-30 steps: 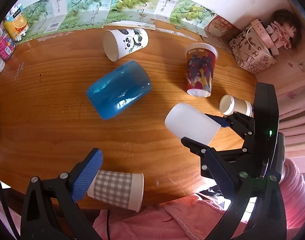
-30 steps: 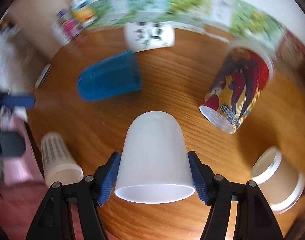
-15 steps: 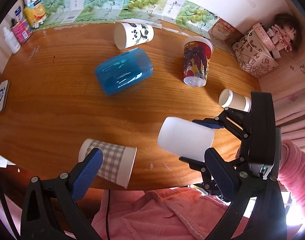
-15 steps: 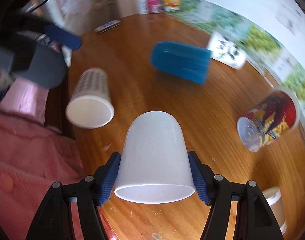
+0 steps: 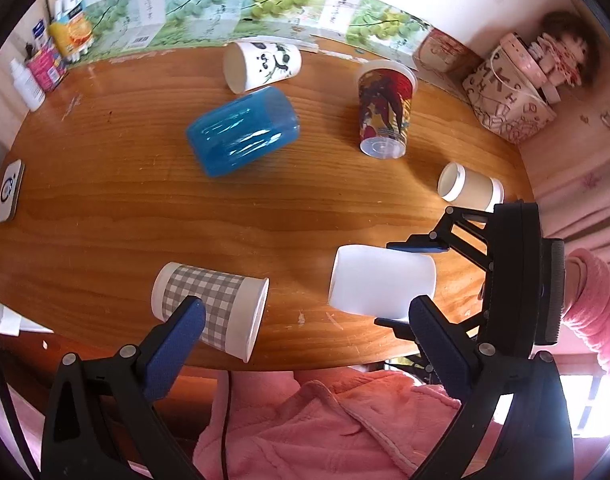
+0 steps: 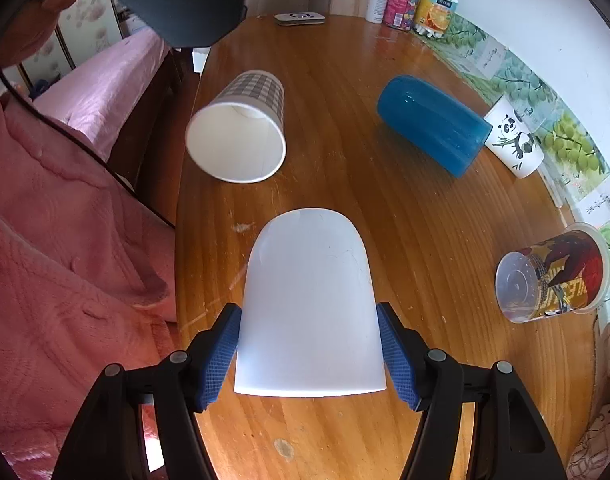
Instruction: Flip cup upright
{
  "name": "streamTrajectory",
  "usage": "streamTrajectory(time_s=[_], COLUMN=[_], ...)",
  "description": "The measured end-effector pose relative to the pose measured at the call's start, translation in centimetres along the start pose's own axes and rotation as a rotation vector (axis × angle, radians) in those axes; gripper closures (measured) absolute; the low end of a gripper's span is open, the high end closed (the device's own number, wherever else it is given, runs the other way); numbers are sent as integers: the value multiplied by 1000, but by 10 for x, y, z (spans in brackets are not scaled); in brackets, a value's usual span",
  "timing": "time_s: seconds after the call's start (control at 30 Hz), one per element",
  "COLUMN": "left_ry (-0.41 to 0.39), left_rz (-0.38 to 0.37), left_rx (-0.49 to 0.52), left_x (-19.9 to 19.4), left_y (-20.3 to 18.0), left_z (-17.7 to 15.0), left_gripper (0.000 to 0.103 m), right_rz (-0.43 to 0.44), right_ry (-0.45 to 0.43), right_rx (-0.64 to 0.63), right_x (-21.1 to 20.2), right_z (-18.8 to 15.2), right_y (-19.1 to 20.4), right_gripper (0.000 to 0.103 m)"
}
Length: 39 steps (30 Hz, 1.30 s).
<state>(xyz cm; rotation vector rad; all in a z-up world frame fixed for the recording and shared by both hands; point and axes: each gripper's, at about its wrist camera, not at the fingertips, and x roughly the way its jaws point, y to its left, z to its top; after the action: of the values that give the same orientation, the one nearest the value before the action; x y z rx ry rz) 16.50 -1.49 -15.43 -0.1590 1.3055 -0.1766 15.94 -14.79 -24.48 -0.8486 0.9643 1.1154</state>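
Observation:
My right gripper (image 6: pixel 309 356) is shut on a plain white cup (image 6: pixel 309 304), its blue pads on both sides near the rim. The cup lies on its side in the grip, held above the wooden table (image 6: pixel 345 60), closed base pointing away from the camera. In the left wrist view the white cup (image 5: pixel 381 286) hangs over the table's near right edge in the right gripper (image 5: pixel 421 280). My left gripper (image 5: pixel 305 332) is open and empty, low over the table's front edge, one finger (image 5: pixel 177 336) in front of a grey checked paper cup (image 5: pixel 209 304).
Other cups lie on their sides: a blue tumbler (image 5: pixel 243 136), a panda cup (image 5: pixel 263 65), a printed plastic cup (image 5: pixel 385 110), a small beige cup (image 5: pixel 469 188). Bottles and cans (image 5: pixel 49 68) stand far left; a patterned box (image 5: pixel 509 100) far right. A pink-clad body (image 5: pixel 325 420) is below the edge.
The right gripper has swung the white cup round and back toward the table's near right edge, turning it level. The left gripper has drawn back and risen; the checked cup now shows whole.

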Motion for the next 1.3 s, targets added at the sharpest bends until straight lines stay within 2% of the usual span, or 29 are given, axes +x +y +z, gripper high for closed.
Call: streamTrajectory(time_s=[0.3, 0.4, 0.6, 0.77, 0.97, 1.3], left_ry=[-58, -72, -54, -39, -18, 25], left_rz=[77, 90, 95, 85, 92, 83], left_rx=[171, 244, 400, 542, 751, 1148], left_x=[-6, -7, -3, 3, 18, 48], left_y=[-16, -22, -36, -51, -72, -110], left_z=[5, 8, 10, 8, 8, -11], left_gripper=[2, 2, 2, 2, 2, 2], right_rz=[-43, -66, -108, -157, -211, -290], right_ry=[-23, -43, -107, -185, -237, -265], right_rx=[54, 76, 195, 367, 565, 874], right_x=[-6, -11, -28, -40, -50, -56], right_z=[-12, -14, -22, -40, -60, -93], right_y=[0, -1, -6, -8, -4, 21], right_gripper=[35, 32, 29, 27, 25, 24])
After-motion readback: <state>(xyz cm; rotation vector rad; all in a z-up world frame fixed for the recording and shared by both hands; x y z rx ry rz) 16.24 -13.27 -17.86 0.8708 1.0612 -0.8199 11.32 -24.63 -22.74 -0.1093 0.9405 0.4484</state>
